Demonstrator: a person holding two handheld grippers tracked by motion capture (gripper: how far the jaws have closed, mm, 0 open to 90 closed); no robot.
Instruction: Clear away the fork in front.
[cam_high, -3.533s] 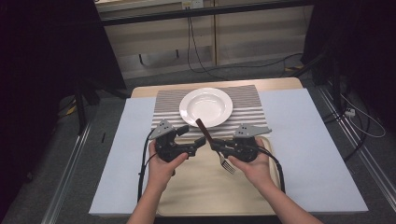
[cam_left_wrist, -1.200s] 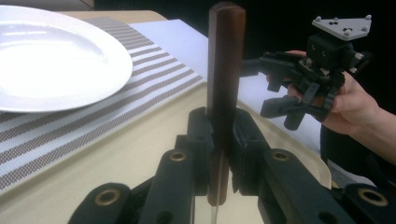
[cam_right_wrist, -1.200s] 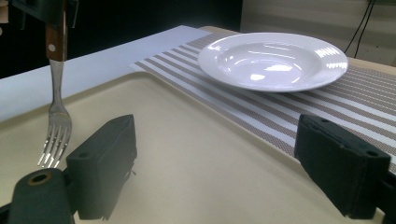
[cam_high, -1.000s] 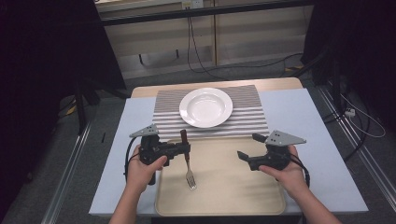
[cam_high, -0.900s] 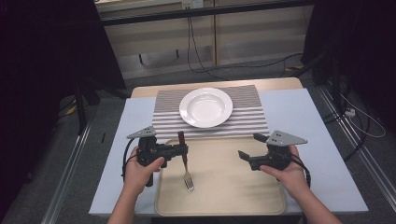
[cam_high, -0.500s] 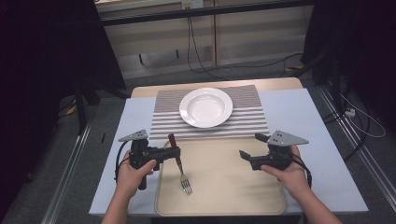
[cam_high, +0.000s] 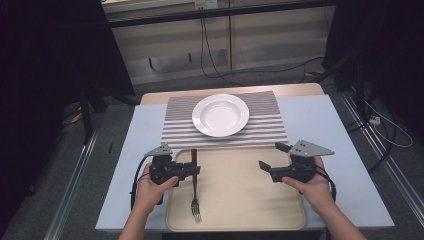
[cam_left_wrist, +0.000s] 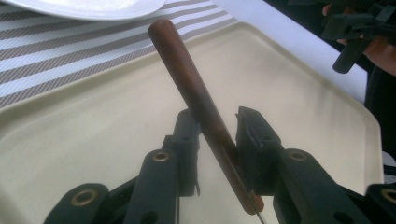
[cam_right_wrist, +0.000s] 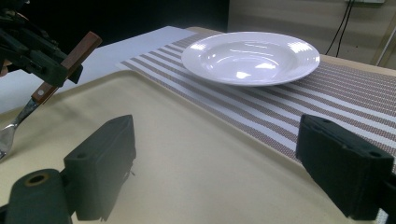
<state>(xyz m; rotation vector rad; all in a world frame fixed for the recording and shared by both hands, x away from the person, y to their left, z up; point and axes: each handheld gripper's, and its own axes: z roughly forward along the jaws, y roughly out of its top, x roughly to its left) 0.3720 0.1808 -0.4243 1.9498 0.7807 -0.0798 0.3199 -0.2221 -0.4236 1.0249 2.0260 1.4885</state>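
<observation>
I have the fork (cam_high: 194, 185) pinched by its wooden handle in my left gripper (cam_high: 192, 171), lower left over the tray (cam_high: 240, 200). My right gripper (cam_high: 269, 161) hangs wide and empty. The grip looks slanted; the fork could swivel or slip out.

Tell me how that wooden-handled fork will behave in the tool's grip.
The fork looks rigid, so probably no flopping. Its round handle sits between the left tool's narrow jaws and may pivot. The metal head hanging low likely pulls it tines-down.
</observation>
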